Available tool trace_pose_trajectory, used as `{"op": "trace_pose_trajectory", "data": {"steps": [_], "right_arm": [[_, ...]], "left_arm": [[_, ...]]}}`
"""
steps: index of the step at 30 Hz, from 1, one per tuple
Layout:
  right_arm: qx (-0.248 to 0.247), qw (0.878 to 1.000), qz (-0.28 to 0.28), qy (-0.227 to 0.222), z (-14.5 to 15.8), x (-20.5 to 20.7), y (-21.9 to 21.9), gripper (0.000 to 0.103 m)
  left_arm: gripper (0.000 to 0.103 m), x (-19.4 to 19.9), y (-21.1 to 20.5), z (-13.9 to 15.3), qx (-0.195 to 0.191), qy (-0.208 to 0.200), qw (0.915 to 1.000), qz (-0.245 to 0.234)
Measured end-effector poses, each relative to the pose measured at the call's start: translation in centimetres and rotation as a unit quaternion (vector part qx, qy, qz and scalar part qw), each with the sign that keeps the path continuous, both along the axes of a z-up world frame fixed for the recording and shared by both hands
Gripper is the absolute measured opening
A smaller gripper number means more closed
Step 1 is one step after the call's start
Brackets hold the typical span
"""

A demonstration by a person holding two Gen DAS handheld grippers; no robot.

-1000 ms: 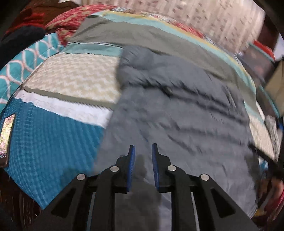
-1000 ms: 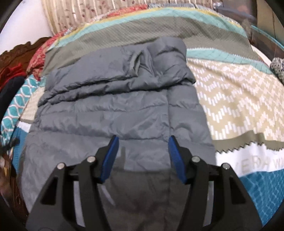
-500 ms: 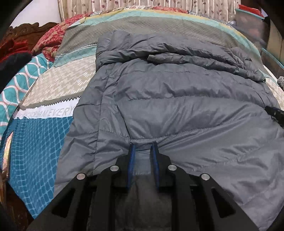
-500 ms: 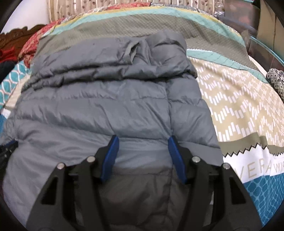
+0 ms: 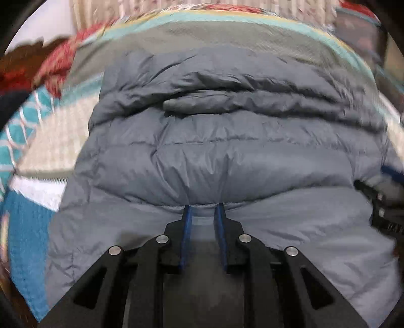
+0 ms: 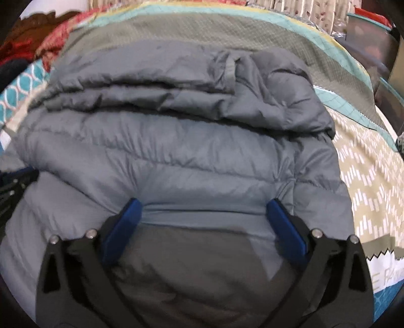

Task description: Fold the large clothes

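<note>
A grey quilted puffer jacket [image 5: 227, 156] lies on a patterned bedspread [image 5: 45, 131], its near hem lifted and rolled toward the far end. My left gripper [image 5: 203, 209] is narrowly closed on the jacket's near hem fold. My right gripper [image 6: 205, 204] has its blue fingers [image 6: 282, 219] spread wide with the jacket hem [image 6: 202, 214] lying between them. The jacket [image 6: 176, 151] fills the right wrist view, with its collar and hanging loop [image 6: 229, 73] bunched at the far end. The right gripper's body shows at the right edge of the left wrist view [image 5: 383, 212].
The bedspread [image 6: 366, 164] has teal, beige chevron and olive bands. Red patterned pillows [image 5: 58, 65] and dark clothes lie at the far left. A curtain [image 6: 303, 10] hangs behind the bed. Dark furniture [image 6: 373, 45] stands at the far right.
Both grippers have moved forward over the bed, carrying the near hem toward the collar. The jacket now bulges into a thicker fold. The right fingers have spread wider.
</note>
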State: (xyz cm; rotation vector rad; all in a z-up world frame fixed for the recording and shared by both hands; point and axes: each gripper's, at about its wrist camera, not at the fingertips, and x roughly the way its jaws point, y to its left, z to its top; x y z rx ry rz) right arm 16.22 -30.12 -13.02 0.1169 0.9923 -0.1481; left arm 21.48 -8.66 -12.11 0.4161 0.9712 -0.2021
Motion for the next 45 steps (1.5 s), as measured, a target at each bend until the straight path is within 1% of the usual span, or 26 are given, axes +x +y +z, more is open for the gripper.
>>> {"op": "trace_pose_trajectory", "data": {"steps": [1, 2, 4, 7, 11, 18, 27, 35, 45], "right_arm": [[-0.002, 1.0, 0.0, 0.0, 0.0, 0.0, 0.2, 0.096], [-0.001, 1.0, -0.001, -0.001, 0.0, 0.0, 0.2, 0.096], [0.004, 1.0, -0.001, 0.0, 0.0, 0.1, -0.1, 0.096], [0.002, 1.0, 0.0, 0.0, 0.0, 0.4, -0.1, 0.096], [0.002, 1.0, 0.0, -0.001, 0.0, 0.3, -0.2, 0.096], [0.002, 1.0, -0.002, 0.0, 0.0, 0.1, 0.0, 0.096], [0.001, 1.0, -0.003, -0.001, 0.0, 0.2, 0.0, 0.096], [0.001, 1.0, -0.003, 0.0, 0.0, 0.1, 0.0, 0.096], [0.001, 1.0, -0.003, -0.001, 0.0, 0.2, -0.1, 0.096]], "left_arm": [[0.024, -0.3, -0.3, -0.1, 0.014, -0.009, 0.9998, -0.009], [0.024, -0.5, -0.3, -0.2, 0.019, -0.012, 0.9996, -0.013], [0.024, -0.7, -0.4, -0.4, 0.019, -0.015, 0.9996, -0.012], [0.024, -1.1, -1.1, -0.7, 0.042, -0.027, 0.9987, -0.008], [0.024, -1.3, -2.8, -1.3, 0.091, -0.043, 0.9949, -0.009], [0.025, -1.9, -3.9, -1.7, 0.138, -0.051, 0.9891, -0.012], [0.025, -1.7, -3.9, -1.7, 0.14, -0.049, 0.989, -0.008], [0.025, -1.8, -4.2, -1.9, 0.154, -0.054, 0.9866, -0.01], [0.025, -1.8, -4.3, -1.9, 0.153, -0.054, 0.9867, -0.01]]}}
